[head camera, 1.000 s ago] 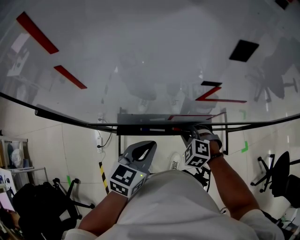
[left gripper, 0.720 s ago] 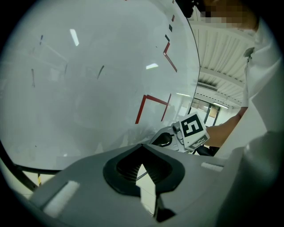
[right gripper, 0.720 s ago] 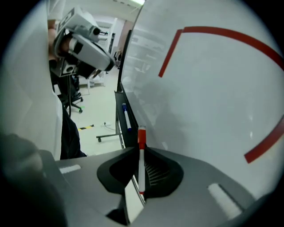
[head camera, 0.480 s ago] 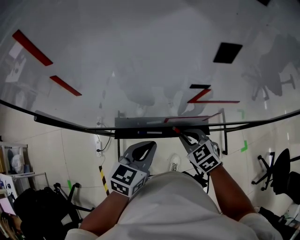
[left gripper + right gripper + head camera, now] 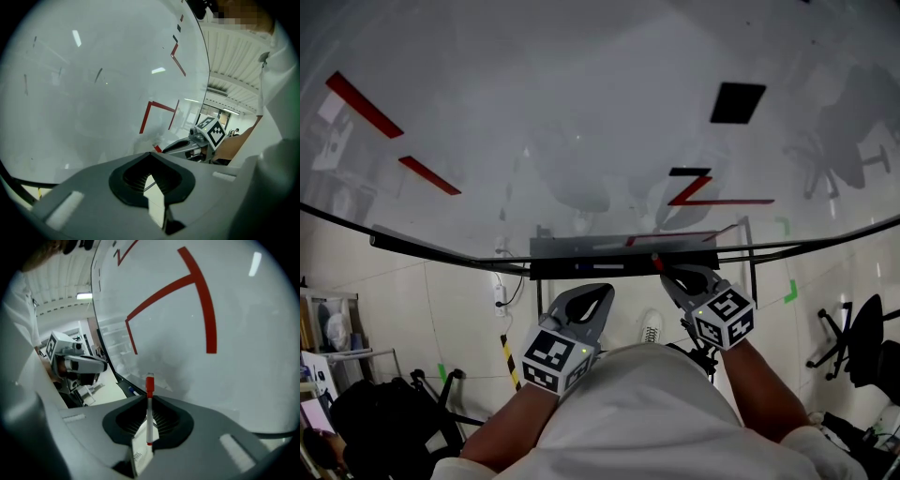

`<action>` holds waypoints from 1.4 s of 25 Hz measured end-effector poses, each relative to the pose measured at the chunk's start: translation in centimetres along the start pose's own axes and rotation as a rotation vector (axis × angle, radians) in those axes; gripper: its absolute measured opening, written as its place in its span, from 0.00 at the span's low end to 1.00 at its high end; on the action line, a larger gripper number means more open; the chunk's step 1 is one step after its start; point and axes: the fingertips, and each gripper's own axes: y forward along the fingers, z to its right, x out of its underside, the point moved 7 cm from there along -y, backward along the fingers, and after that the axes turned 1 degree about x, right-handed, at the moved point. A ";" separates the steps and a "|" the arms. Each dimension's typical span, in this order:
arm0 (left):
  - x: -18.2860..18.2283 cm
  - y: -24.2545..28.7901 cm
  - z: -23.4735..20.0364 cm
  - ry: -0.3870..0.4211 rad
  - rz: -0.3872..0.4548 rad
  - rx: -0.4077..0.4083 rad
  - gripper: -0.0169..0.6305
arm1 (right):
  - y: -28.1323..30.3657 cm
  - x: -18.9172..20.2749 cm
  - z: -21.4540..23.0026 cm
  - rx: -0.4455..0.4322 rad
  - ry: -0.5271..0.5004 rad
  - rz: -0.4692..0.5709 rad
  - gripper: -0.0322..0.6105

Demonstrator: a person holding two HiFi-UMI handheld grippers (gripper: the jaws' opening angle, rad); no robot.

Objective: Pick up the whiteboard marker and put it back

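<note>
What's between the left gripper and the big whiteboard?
The dark tray runs between the left gripper and the whiteboard, seen in the head view; the right gripper holds the red marker.

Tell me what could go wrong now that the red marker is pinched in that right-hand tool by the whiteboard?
1. The right tool grips the thin marker only along a narrow stretch, red end sticking out past the tips; it could twist or slip and fall to the floor.
2. That end points at the whiteboard, so a nudge forward might knock it askew.
3. The tray is narrow, so the put-back could miss it.
</note>
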 end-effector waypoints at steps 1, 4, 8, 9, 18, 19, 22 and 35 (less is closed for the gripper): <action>0.0 -0.1 0.0 0.001 0.003 -0.001 0.05 | -0.4 -0.3 -0.2 -0.016 0.027 0.023 0.11; -0.2 -0.3 -0.1 -0.001 0.012 -0.007 0.05 | -1.8 -1.5 -1.1 -0.050 0.072 0.086 0.11; -0.2 -0.5 -0.1 -0.008 0.021 -0.006 0.05 | -3.9 -2.6 -2.2 -0.065 0.081 0.123 0.11; -0.2 -0.5 -0.2 -0.010 0.021 -0.006 0.05 | -4.2 -2.8 -2.5 -0.068 0.080 0.126 0.11; -0.7 -0.8 0.0 -0.004 0.042 0.001 0.05 | -5.9 -3.2 -3.5 -0.068 0.102 0.182 0.11; -0.7 -0.8 0.0 -0.003 0.043 0.000 0.05 | -6.2 -3.0 -3.5 -0.067 0.106 0.183 0.11; -0.8 -1.0 0.0 0.000 0.047 0.001 0.05 | -6.7 -2.7 -3.7 -0.065 0.112 0.183 0.11; -1.1 -1.2 0.4 0.023 0.052 0.008 0.05 | -6.2 -2.9 -3.4 -0.056 0.096 0.192 0.11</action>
